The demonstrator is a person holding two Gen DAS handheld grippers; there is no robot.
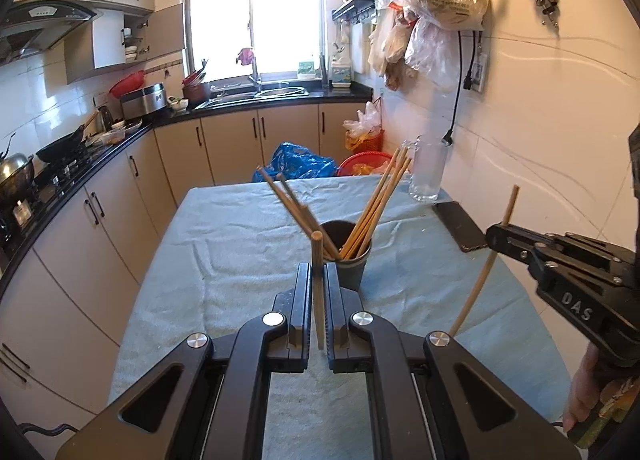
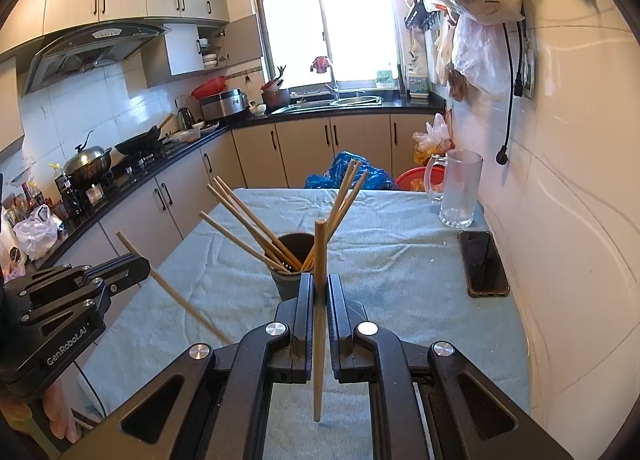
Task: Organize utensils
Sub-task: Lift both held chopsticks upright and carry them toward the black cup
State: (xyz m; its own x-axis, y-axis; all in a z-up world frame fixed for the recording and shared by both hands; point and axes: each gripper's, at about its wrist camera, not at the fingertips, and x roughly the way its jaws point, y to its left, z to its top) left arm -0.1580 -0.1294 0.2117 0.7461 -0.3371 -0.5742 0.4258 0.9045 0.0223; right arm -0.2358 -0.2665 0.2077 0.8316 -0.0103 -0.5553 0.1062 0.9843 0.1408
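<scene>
A dark cup (image 1: 352, 260) (image 2: 289, 264) stands mid-table on the light blue cloth (image 1: 240, 244) (image 2: 400, 260), with several wooden chopsticks (image 1: 376, 204) (image 2: 248, 228) fanning out of it. My left gripper (image 1: 319, 272) (image 2: 144, 266) is shut on one chopstick (image 1: 317, 256) (image 2: 176, 292), held upright just in front of the cup. My right gripper (image 2: 320, 284) (image 1: 494, 238) is shut on another chopstick (image 2: 319, 300) (image 1: 478, 288), also near upright, to the right of the cup.
A glass mug (image 1: 428, 170) (image 2: 458, 190) stands at the table's far right, a black phone (image 1: 460, 226) (image 2: 482, 262) lies by the tiled wall. A counter with cabinets, a stove and pans runs along the left. Bags and a red basket (image 1: 362, 164) sit beyond the table.
</scene>
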